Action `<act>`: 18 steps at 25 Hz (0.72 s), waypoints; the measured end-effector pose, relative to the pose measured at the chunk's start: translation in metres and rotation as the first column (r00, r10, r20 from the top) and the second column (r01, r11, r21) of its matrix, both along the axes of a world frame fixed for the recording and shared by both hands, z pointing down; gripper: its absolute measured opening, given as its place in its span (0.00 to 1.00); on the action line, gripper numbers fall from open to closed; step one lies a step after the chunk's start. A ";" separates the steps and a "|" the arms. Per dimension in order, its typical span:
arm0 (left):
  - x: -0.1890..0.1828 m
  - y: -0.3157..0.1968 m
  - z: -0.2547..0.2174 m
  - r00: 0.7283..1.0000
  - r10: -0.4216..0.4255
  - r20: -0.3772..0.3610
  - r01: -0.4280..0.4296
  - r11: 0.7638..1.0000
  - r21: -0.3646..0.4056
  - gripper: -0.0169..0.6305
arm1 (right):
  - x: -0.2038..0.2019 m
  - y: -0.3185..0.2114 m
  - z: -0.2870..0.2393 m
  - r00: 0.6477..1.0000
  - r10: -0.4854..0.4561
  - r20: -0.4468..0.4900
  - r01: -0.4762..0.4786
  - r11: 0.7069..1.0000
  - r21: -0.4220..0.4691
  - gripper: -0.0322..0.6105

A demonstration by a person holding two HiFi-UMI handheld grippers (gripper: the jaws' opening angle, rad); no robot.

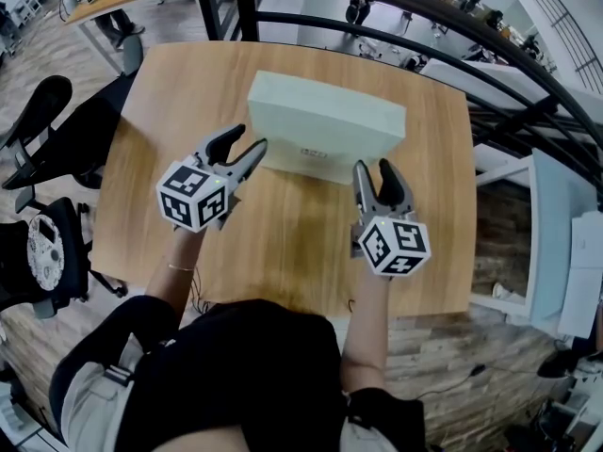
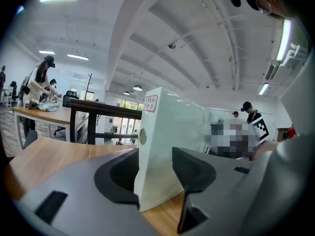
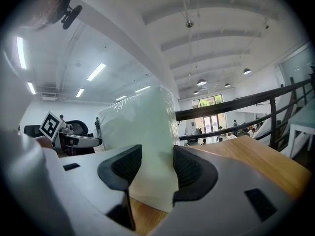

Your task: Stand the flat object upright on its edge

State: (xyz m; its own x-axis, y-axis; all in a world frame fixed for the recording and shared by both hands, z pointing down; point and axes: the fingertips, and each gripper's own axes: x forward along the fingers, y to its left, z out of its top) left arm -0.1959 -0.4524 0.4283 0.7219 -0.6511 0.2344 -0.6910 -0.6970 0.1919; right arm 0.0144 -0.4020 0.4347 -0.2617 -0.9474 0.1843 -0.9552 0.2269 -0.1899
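Nearest the person, over a wooden table (image 1: 283,243), two hand-held grippers point forward and slightly down, side by side. The left gripper (image 1: 247,139) is closed on the near left corner of a pale green box (image 1: 325,111). Its own view shows both pads pressing the box, whose bottom edge rests on the wood. The right gripper (image 1: 373,168) is clamped the same way on the near right corner. The box sits straight ahead of both tools, near the table's middle, with its long axis running left to right across the person. Neither hand is nearer, so any tipping would likely need both hands working together. From above it is hard to tell whether the box rests on a broad face or is already up on an edge. A small red-bordered label (image 2: 150,103) sits high on the face by the left jaws, with a round sticker (image 2: 142,136) below it. The writing is too small to read, and no brand shows.
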 end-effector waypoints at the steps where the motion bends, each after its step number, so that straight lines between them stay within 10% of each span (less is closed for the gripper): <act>1: -0.001 0.001 -0.001 1.000 -0.001 -0.003 0.001 1.000 0.001 0.34 | 0.000 0.002 -0.002 1.000 0.003 0.002 -0.003 1.000 0.001 0.35; 18: -0.015 0.035 -0.014 0.994 0.103 -0.033 -0.102 0.994 0.030 0.10 | -0.020 0.033 -0.019 0.999 0.029 0.040 -0.030 0.999 0.015 0.13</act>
